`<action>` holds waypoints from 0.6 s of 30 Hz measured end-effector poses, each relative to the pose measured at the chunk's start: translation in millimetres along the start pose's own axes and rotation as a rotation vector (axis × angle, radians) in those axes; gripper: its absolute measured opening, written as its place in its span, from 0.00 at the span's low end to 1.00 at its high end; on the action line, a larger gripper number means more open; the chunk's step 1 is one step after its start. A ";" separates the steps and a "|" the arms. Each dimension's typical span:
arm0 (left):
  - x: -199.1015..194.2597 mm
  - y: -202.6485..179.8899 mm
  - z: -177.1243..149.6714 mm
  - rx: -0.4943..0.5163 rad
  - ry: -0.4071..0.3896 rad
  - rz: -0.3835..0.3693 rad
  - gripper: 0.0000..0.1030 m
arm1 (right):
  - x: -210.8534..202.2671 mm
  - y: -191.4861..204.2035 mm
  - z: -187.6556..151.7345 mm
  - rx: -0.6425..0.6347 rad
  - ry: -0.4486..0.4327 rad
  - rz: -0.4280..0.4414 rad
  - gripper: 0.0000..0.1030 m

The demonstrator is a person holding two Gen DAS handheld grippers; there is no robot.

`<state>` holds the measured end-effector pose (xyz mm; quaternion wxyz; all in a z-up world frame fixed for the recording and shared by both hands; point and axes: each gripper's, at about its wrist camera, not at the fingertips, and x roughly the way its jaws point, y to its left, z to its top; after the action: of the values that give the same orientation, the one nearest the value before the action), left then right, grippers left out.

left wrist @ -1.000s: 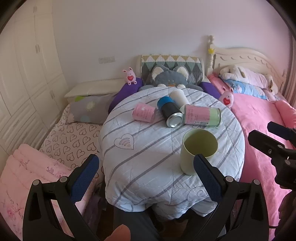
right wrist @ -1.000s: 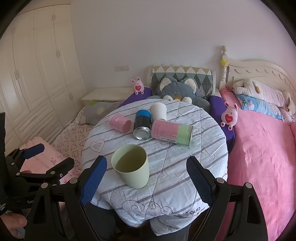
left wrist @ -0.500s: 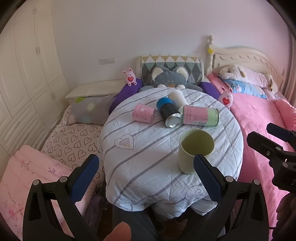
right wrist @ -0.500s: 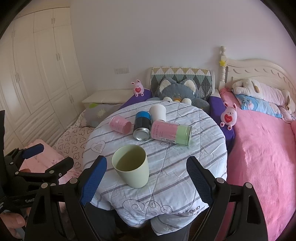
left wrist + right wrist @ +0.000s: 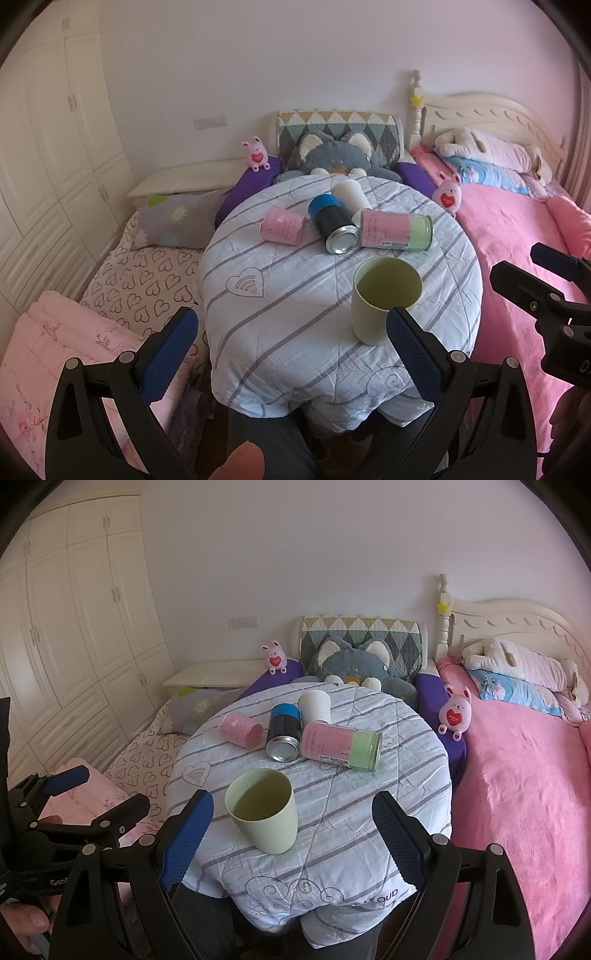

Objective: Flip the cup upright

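A pale green cup (image 5: pixel 384 299) stands upright, mouth up, near the front edge of the round table (image 5: pixel 280 317); it also shows in the right wrist view (image 5: pixel 264 810). My left gripper (image 5: pixel 291 349) is open and empty, held back from the table's front edge, with the cup just beyond its right finger. My right gripper (image 5: pixel 291 829) is open and empty, also short of the table, the cup between and beyond its fingers, nearer the left one.
Lying on the table's far half are a pink cup (image 5: pixel 240 731), a black and blue can (image 5: pixel 282 731), a white cup (image 5: pixel 315 706) and a pink and green tin (image 5: pixel 341 746). A pink bed (image 5: pixel 524 775) lies right, bedding (image 5: pixel 147 280) left, plush toys behind.
Both grippers have drawn back and up a little from the table, so the cup looks slightly farther off. The cup and the other things have not moved.
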<state>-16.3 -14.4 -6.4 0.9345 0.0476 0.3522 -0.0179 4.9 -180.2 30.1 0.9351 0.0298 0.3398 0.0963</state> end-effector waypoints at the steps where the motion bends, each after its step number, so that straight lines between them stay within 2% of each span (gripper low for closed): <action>1: -0.1 0.1 0.2 -0.002 0.000 0.000 1.00 | -0.7 0.4 -0.2 -0.001 -0.002 -0.001 0.87; 8: -25.5 2.2 -10.8 -0.019 -0.031 0.010 1.00 | -21.5 10.7 -12.0 -0.004 -0.030 0.000 0.87; 18: -41.0 1.4 -15.7 -0.021 -0.048 0.016 1.00 | -29.6 13.5 -19.3 0.011 -0.047 0.001 0.87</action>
<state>-57.3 -11.5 9.0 0.9433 0.0402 0.3295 -0.0081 -31.9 -173.1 35.6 0.9425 0.0373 0.3184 0.0944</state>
